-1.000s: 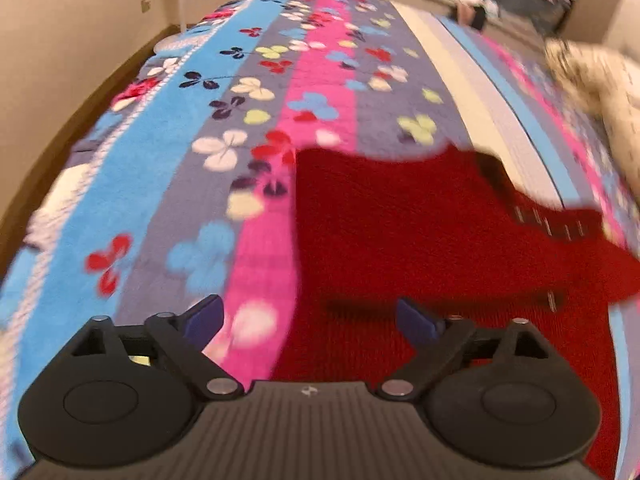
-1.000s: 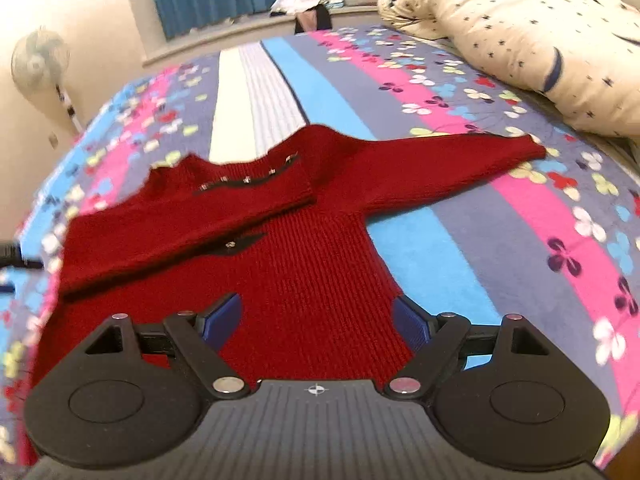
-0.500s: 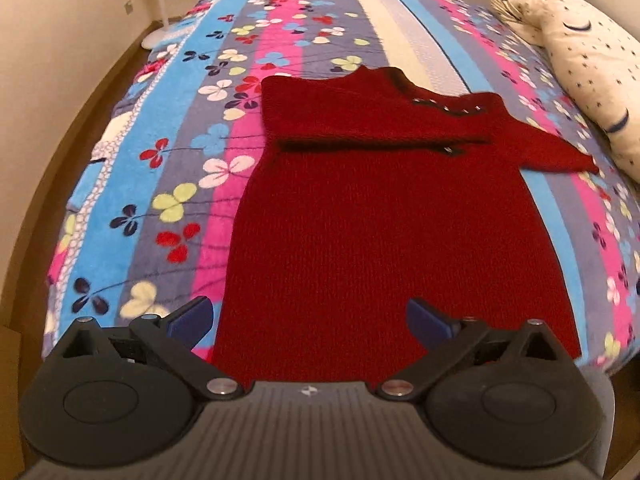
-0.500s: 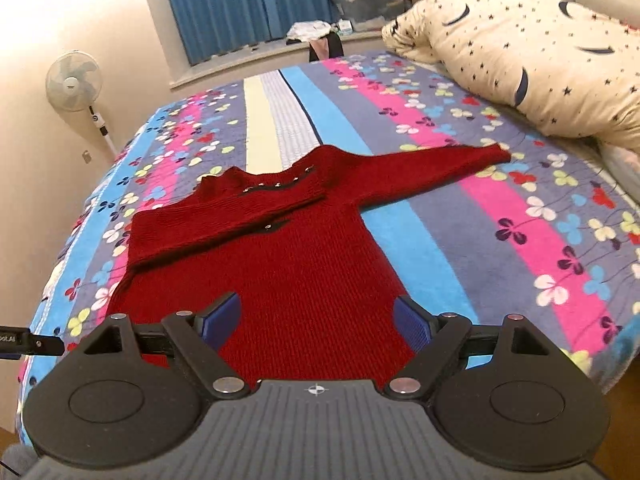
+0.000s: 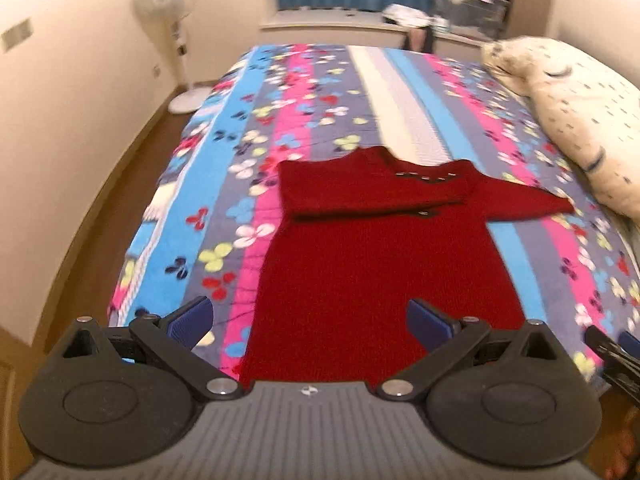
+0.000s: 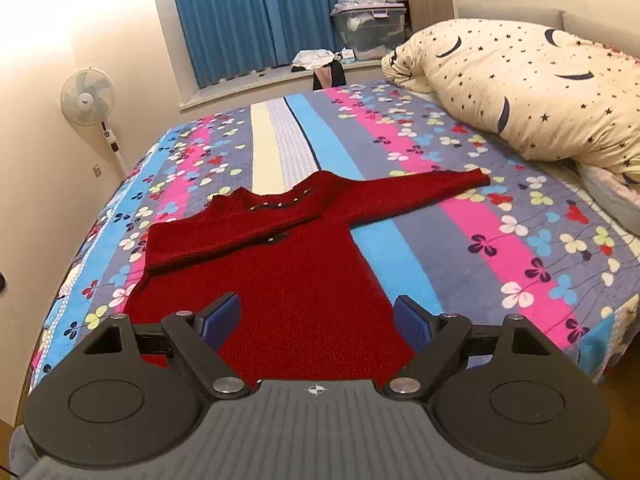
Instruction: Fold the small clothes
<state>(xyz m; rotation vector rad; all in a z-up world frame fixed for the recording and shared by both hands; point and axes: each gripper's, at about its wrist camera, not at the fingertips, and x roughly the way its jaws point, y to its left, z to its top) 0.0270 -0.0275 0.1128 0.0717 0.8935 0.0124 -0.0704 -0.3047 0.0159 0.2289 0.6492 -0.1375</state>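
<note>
Bedroom setup, with a flowery striped bedspread (image 6: 460, 216) as the work surface, so lots of room. Starting at the business end: the right gripper (image 6: 318, 322) has its jaws spread wide with nothing between them, hanging over the hem end of the red sweater (image 6: 296, 280). Same story for the left gripper (image 5: 310, 320), jaws apart and empty, above the near edge of the sweater's body.

Moving out, the sweater lies flat near the foot of the bed, body smoothed out. One sleeve is already folded across the chest just under the neckline. The other sleeve (image 6: 420, 190) is still stretched out straight toward the star-print pillow (image 6: 520, 92), its cuff stopping short of it. So I'd call it maybe a third done: one sleeve in, one sleeve to go, then the body needs folding up from the hem.

Further back, there's a clear storage bin (image 6: 370, 30) with a lid by the blue curtains (image 6: 240, 16); looks like it has fabric stuff inside, but it's too cloudy to say what. Some loose clothes sit on the ledge next to it. A pedestal fan (image 6: 88, 98) stands in the corner.
</note>
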